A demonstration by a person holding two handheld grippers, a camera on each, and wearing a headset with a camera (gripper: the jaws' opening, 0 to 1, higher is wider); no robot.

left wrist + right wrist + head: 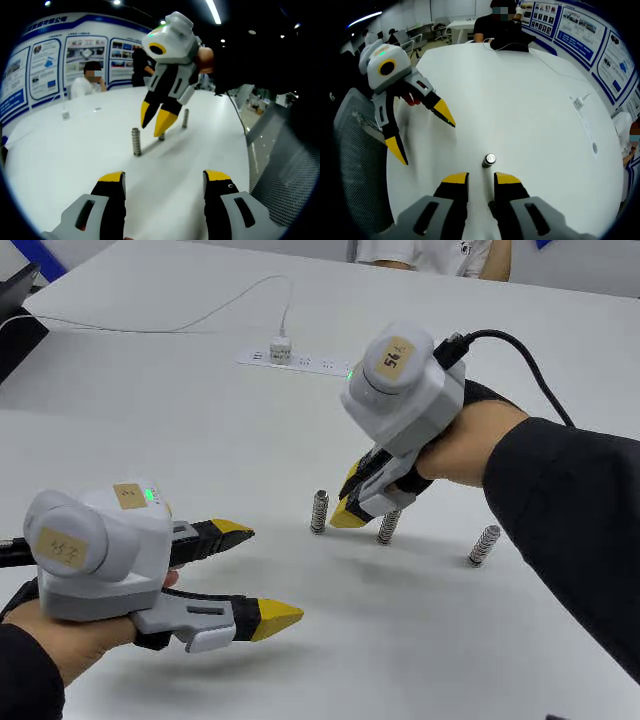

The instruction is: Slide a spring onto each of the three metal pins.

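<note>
Though well apart — three springs (319,511) on table (200,420).

Tan stickers (62,548) on the left tool (275,572) and right tool (347,504) bear illegible handwriting.

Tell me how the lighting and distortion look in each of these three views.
Head view: even soft light, faint shadows under the left gripper and springs. Left gripper view: ceiling lights glare, and the table edge bows. Right gripper view: same bowing, wall posters stretched.
</note>
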